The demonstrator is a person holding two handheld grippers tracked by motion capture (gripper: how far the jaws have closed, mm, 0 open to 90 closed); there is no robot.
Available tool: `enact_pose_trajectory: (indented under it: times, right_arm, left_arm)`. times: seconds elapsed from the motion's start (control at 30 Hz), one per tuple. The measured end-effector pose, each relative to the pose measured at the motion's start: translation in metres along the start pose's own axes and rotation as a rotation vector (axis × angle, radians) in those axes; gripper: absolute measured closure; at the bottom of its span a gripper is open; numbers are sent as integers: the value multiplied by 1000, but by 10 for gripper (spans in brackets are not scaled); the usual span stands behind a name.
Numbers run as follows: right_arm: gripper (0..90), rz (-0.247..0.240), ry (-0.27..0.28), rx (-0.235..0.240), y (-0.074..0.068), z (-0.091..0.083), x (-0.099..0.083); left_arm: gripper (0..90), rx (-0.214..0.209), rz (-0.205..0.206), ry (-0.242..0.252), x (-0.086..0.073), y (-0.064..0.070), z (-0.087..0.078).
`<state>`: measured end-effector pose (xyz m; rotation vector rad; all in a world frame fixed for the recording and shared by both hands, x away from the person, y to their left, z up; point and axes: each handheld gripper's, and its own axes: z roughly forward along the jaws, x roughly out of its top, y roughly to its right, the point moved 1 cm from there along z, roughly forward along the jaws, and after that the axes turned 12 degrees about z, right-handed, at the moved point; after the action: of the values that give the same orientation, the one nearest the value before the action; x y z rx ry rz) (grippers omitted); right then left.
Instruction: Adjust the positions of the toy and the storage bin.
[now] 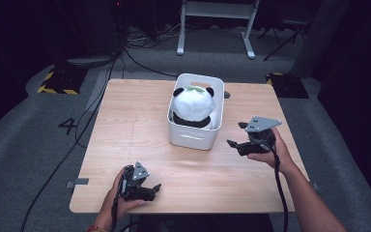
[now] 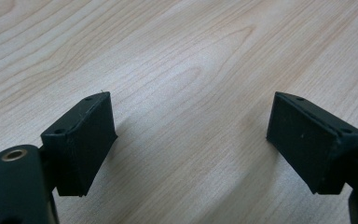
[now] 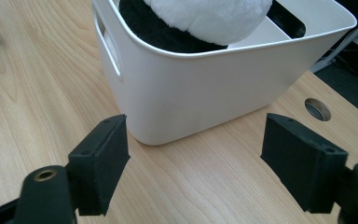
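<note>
High view: looking down on a rectangular light-wood-grain table [image 1: 140, 130] over grey carpet, with black cables trailing across the floor at left. Sitting toward the far middle of the tabletop, a white rounded-rectangular plastic bin [image 1: 193, 137] with a slot handle in its near wall. Resting inside the bin and rising above the rim, a plush black-and-white panda toy [image 1: 192, 104] with a small green patch on its head. Lying low at the near left edge of the table, the black two-jaw left gripper [image 1: 155, 188], gripped by the left hand [image 1: 121, 200], jaws standing apart with nothing between them. Hovering just beside the bin's near right corner, the black right gripper [image 1: 236, 135] with a grey three-cornered plate on top, held by the right hand [image 1: 273, 152], jaws spread wide and pointing toward the bin without touching it. Left gripper view: showing both black pads [image 2: 91, 144] parted over bare wood grain. Right gripper view: facing the bin's white corner [image 3: 200, 88] between two widely separated pads [image 3: 103, 161], with the panda's white and black fur [image 3: 205, 18] above the rim and a round cable hole [image 3: 317, 108] in the table at right.
</note>
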<state>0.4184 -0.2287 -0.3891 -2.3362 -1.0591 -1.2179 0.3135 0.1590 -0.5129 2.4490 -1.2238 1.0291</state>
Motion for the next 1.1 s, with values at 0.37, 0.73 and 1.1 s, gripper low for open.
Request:
enact_pose_trajectory:
  times: [0.37, 0.73, 1.1]
  right_arm:
    - [226, 8, 2, -7, 4, -10, -11]
    - [225, 2, -18, -29, 6, -15, -23]
    - [228, -7, -44, -51, 8, -16, -37]
  left_arm:
    - [151, 4, 1, -3, 0, 0, 0]
    - [152, 4, 1, -4, 0, 0, 0]
    - [151, 4, 1, -3, 0, 0, 0]
